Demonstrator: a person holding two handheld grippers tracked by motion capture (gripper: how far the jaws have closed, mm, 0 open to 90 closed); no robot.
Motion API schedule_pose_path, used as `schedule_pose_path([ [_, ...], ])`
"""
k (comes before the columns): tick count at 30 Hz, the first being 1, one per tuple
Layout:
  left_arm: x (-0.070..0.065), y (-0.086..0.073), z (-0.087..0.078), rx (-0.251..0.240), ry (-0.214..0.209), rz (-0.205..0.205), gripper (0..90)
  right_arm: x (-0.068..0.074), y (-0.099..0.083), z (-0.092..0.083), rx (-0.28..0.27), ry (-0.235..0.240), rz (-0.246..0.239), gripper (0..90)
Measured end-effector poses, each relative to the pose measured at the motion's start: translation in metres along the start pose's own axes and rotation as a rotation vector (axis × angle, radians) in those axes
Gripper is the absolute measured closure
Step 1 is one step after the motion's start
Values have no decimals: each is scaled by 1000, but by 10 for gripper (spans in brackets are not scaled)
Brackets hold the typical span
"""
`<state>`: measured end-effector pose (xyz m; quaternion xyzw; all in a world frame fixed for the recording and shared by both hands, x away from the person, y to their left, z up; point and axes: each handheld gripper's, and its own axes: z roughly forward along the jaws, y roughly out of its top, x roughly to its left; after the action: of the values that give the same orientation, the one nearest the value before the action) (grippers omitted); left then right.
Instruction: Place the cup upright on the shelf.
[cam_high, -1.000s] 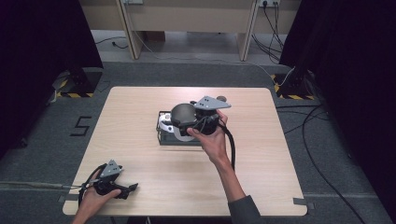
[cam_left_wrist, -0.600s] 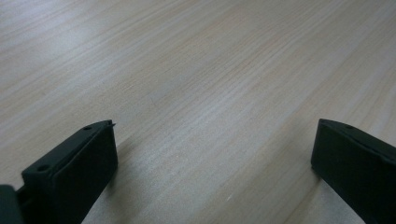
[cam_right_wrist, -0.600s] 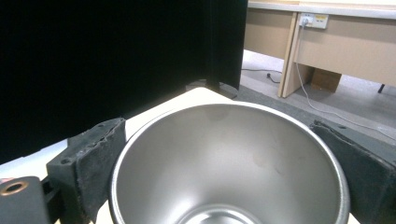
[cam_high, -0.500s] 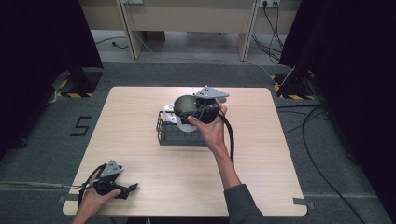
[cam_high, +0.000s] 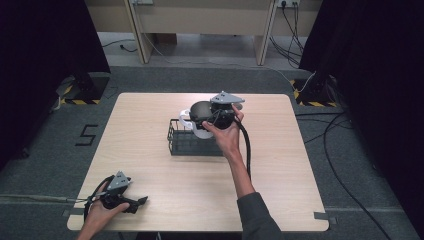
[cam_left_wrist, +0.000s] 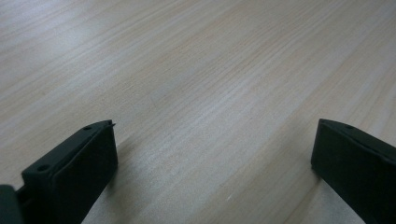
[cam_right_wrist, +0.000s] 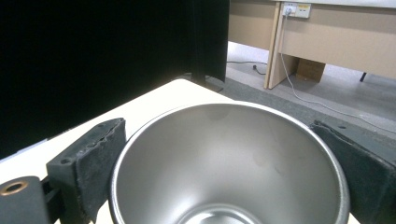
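1. The right gripper (cam_high: 210, 116) is holding a steel bowl (cam_high: 201, 111) above the far side of the table (cam_high: 280, 165), over the back edge of a black wire rack (cam_high: 192, 142).
2. In the right gripper view, the bowl (cam_right_wrist: 229, 163) is sitting between the two jaws, and both pads are pressing on its rim from the outside, one at each side. The jaws are standing wide apart because the bowl is wide, but they are closed on it.
3. The bowl is pointing its open side toward the gripper camera, so the shiny inside is showing, with its bottom low in that view.
4. In the high view, something white (cam_high: 192, 127) is lying in the rack just under the bowl; I cannot tell what it is.
5. The right hand (cam_high: 225, 137) is reaching forward from the near edge, and the cable is hanging along the forearm.
6. The left gripper (cam_high: 134, 202) is resting near the front left corner of the table, well apart from the rack, with the left hand (cam_high: 102, 210) on it.
7. In the left gripper view, its jaws are standing wide apart with only bare wood (cam_left_wrist: 210, 93) between them, so it is holding nothing.
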<state>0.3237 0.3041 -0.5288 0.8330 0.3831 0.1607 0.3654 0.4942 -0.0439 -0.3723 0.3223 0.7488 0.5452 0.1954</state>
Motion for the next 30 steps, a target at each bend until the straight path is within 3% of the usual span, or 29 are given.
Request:
schedule_pose_path([
  [13, 0, 0, 0, 0, 0, -1, 0, -8, -16, 9, 24, -29, -9, 63],
  [30, 0, 0, 0, 0, 0, 0, 0, -14, -37, 17, 52, -33, 17, 62],
])
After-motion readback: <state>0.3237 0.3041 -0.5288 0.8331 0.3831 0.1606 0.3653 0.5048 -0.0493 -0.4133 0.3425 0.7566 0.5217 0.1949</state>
